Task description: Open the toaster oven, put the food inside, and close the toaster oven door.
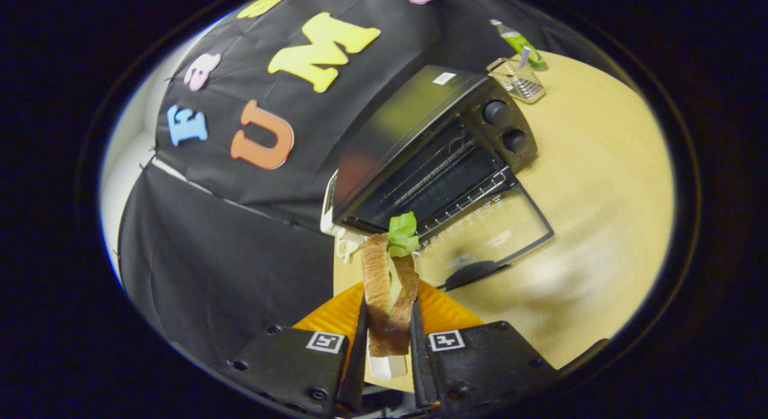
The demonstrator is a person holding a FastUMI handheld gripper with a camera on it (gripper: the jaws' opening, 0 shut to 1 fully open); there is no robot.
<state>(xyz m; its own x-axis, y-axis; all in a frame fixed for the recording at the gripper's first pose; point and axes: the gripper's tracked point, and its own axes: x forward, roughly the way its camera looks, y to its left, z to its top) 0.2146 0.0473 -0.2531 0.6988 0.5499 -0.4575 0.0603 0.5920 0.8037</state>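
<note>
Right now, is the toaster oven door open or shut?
Open: the toaster oven door lies folded down flat on the table, racks exposed. The claw grips the sandwich.

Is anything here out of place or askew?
Nothing looks damaged or spilled. The gripper is shut on the sandwich, lettuce sticking out on top, above the orange plate. The toaster oven door lies open.

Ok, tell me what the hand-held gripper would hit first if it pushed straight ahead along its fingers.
The hand-held gripper, shut on the sandwich, points toward the open toaster oven. Its lowered glass door or the rack edge probably comes first; depth is unclear.
</note>
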